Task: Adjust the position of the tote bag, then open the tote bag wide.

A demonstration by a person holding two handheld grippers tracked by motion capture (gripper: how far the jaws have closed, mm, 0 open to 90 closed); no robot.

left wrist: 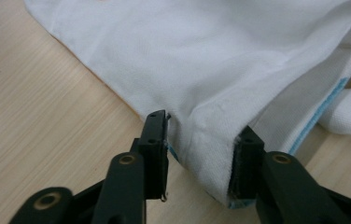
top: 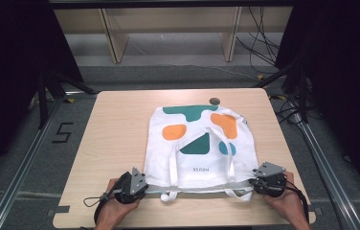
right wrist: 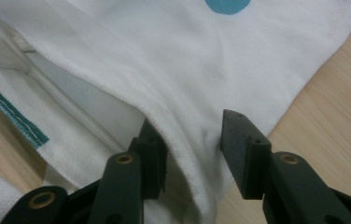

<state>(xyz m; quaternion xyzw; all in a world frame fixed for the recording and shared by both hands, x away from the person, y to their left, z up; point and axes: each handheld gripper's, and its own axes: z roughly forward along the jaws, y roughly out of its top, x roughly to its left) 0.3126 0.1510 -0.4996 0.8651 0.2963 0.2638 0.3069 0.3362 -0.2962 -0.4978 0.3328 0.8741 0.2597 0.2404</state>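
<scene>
Tote bag (top: 199, 143) laid flat, mouth edge toward person; near corners straddled by left gripper (left wrist: 201, 140) and right gripper (right wrist: 190, 144), jaws apart, unclamped.

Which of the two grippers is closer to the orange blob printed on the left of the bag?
Left. The left gripper sits at the bag's near left corner, below the orange blob; the right gripper is at the opposite corner.
</scene>
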